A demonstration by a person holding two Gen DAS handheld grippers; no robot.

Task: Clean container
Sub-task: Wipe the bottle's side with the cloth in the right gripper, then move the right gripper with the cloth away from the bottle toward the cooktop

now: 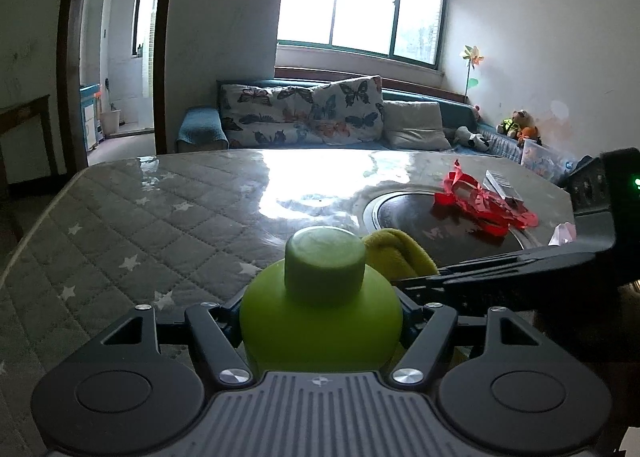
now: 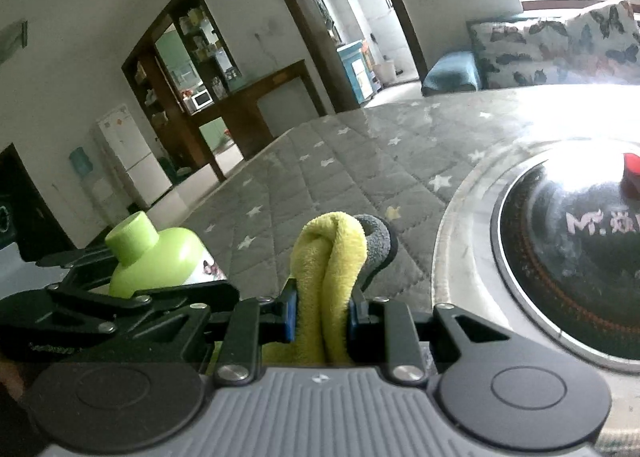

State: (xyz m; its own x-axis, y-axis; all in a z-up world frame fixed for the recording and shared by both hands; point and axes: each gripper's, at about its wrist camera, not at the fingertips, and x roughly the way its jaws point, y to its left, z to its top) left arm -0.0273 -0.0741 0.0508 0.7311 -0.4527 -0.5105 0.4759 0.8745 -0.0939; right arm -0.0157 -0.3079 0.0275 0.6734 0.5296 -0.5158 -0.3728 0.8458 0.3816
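A lime-green bottle with a round green cap fills the lower middle of the left wrist view, and my left gripper is shut on its body. The same bottle shows at the left of the right wrist view, held just above the table. My right gripper is shut on a folded yellow and grey cloth. That cloth sits right beside the bottle's cap, on its right. Whether cloth and bottle touch is unclear.
A grey star-quilted cover under clear plastic lies over the table. A black round hob is set into it at the right, with red torn wrapping on it. A sofa stands behind the table.
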